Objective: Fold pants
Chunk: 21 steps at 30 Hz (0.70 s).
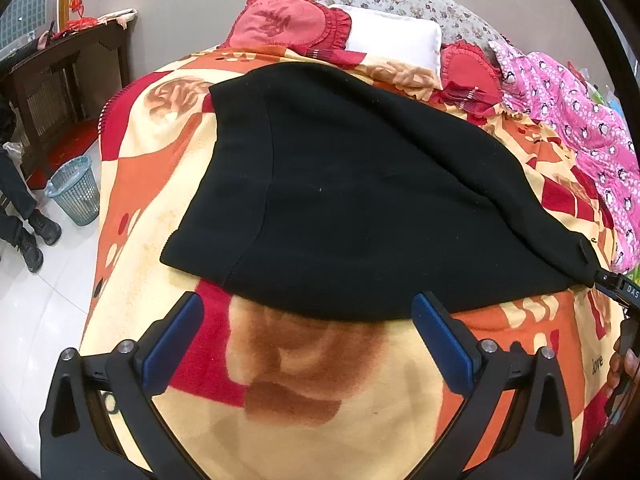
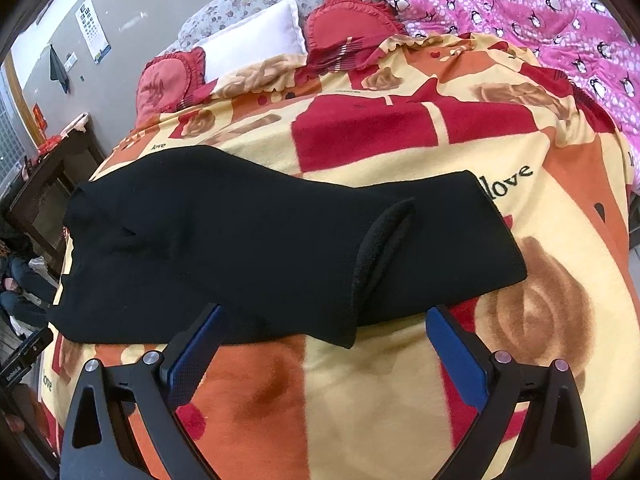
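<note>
Both claws, left gripper (image 1: 306,312) and right gripper (image 2: 322,322), gape wide, empty, before the pants (image 1: 340,184) (waistband flap only in right view).

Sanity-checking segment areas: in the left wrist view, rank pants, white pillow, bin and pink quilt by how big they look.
1. Pants, by far the largest.
2. Pink quilt, cut off at the lens edge, so its real extent is unsure.
3. White pillow and bin look about alike; the pillow lies farther off, so no ranking between them.
</note>
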Each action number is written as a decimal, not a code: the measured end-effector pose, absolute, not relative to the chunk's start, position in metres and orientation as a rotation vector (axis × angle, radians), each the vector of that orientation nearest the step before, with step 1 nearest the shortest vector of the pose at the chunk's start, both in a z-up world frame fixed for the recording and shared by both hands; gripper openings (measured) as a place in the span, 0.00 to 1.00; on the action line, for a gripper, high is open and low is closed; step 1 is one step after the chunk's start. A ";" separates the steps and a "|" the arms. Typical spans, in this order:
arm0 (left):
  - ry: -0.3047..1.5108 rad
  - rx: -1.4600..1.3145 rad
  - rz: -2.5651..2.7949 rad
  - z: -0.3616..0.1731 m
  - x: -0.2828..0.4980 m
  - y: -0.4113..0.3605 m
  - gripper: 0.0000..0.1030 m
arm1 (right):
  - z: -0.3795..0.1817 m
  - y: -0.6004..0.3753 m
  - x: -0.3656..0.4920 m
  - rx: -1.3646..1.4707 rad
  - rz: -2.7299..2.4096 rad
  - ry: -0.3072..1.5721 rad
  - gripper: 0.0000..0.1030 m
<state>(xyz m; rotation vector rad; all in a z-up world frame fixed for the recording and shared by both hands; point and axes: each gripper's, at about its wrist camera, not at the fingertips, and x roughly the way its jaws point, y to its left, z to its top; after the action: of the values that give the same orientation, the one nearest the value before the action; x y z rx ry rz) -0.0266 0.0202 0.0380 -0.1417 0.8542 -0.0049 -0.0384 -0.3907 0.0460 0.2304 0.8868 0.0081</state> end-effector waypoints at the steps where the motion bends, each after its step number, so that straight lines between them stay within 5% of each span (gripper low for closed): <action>1: 0.852 -0.141 -0.005 0.038 -0.027 0.020 1.00 | 0.046 -0.390 -0.038 0.231 0.011 0.888 0.97; 21: 0.859 -0.138 -0.007 0.039 -0.025 0.015 1.00 | 0.038 -0.387 -0.031 0.235 0.018 0.917 0.97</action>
<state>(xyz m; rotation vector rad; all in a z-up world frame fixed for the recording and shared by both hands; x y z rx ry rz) -0.0254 0.0147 0.0386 -0.1377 0.8589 -0.0070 -0.0312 -0.3874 0.0378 0.2347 0.9165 0.0177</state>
